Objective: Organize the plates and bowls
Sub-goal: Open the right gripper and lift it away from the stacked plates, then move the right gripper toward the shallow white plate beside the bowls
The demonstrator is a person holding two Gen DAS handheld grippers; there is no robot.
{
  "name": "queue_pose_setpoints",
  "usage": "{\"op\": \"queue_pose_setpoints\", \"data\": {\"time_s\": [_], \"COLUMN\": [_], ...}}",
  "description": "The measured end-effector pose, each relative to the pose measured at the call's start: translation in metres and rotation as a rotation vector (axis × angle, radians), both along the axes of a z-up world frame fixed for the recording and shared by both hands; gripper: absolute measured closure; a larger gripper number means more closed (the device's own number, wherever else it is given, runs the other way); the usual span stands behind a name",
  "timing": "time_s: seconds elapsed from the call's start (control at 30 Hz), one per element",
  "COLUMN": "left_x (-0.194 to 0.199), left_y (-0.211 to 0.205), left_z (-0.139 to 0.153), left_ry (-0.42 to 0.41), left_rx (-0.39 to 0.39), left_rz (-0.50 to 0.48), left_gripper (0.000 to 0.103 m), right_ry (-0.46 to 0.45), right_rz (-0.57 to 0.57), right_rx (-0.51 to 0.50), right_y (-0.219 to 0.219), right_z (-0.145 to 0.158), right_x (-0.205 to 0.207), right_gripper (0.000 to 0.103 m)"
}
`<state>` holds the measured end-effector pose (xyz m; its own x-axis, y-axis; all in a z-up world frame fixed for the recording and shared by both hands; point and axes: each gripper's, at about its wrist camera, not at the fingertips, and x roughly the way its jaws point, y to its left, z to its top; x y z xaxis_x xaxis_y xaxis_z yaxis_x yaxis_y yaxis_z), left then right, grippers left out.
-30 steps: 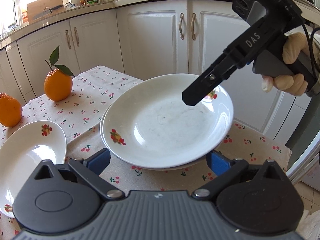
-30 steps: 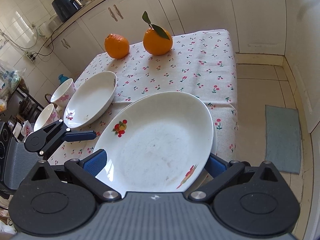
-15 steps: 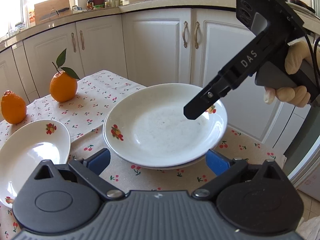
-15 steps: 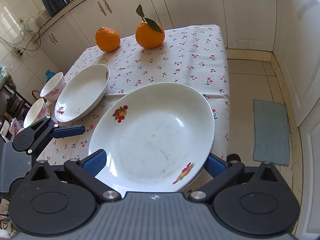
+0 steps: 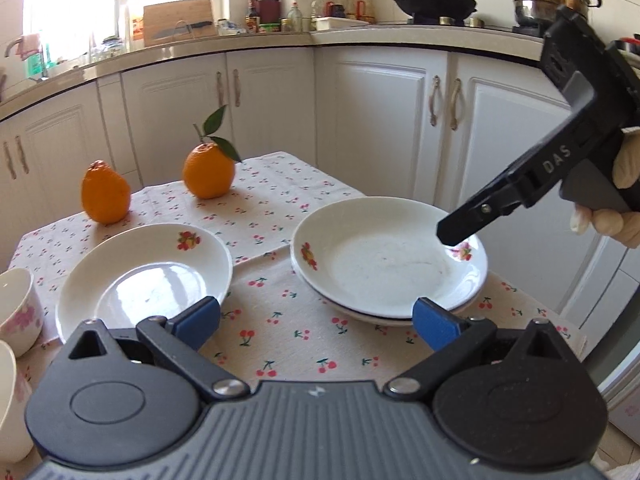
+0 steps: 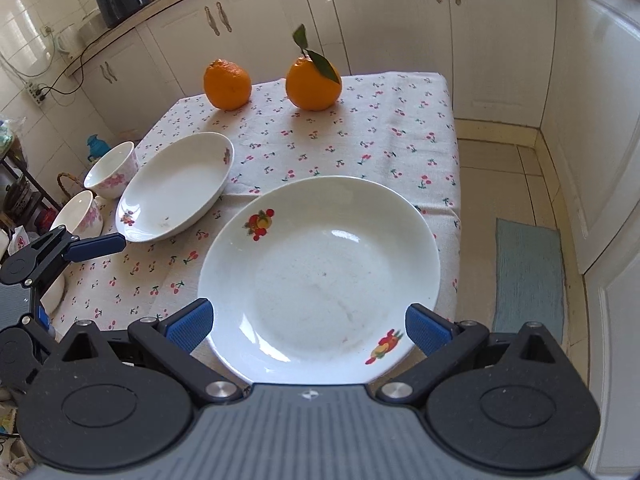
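Two white plates with fruit prints lie stacked (image 5: 384, 268) on the right part of the cherry-print tablecloth; the top plate fills the right wrist view (image 6: 320, 276). A third white plate (image 5: 148, 276) lies alone to the left, also in the right wrist view (image 6: 176, 188). Two floral bowls (image 6: 112, 168) (image 6: 78, 214) stand at the table's left edge. My left gripper (image 5: 316, 322) is open and empty, above the cloth between the single plate and the stack. My right gripper (image 6: 308, 324) is open and empty, hovering above the stack's near rim; its finger (image 5: 476, 222) shows over the stack.
Two oranges (image 5: 106, 192) (image 5: 208, 174) sit at the far side of the table. White cabinets and a counter with a pan (image 5: 436, 2) and a pot stand behind. The table's right edge drops to a tiled floor with a blue mat (image 6: 528, 276).
My left gripper has pulled back and up from the stack, bringing the single plate and bowls into view. My right gripper has risen a little above the stack. Both stay open.
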<state>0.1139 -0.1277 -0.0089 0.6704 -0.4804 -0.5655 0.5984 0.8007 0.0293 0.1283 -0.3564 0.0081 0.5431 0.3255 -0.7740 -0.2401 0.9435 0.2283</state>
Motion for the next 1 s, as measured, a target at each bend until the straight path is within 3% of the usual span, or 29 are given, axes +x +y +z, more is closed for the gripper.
{"op": "queue_pose_setpoints", "data": {"time_s": [0.17,0.37,0.87,1.0], "left_x": [0.004,0.023,0.066,0.067], "left_y": [0.018,0.043,0.046,0.046], "left_z": [-0.010,-0.027,-0.054,-0.056], "left_ry": [-0.002,0.069,0.145,0.128], "left_rx": [0.046,0.066,0.038,0.035], "left_rz": [0.192,0.358,0.443,0.452], "left_gripper": [0.001,0.001,0.001,0.001], "right_ry": [-0.071,-0.120,-0.147,-0.137], "right_rz": [0.054,0.103,0.365,0.435], "right_rx": [-0.071,-0.110,-0.154,-0.146], "right_y": [0.026,0.050,0.101,0.112], "right_z": [0.012,0.021,0.028,0.025], "right_x": [-0.002,0.005,0.067,0.087], "right_gripper": [0.000,0.000,0.000,0.000]}}
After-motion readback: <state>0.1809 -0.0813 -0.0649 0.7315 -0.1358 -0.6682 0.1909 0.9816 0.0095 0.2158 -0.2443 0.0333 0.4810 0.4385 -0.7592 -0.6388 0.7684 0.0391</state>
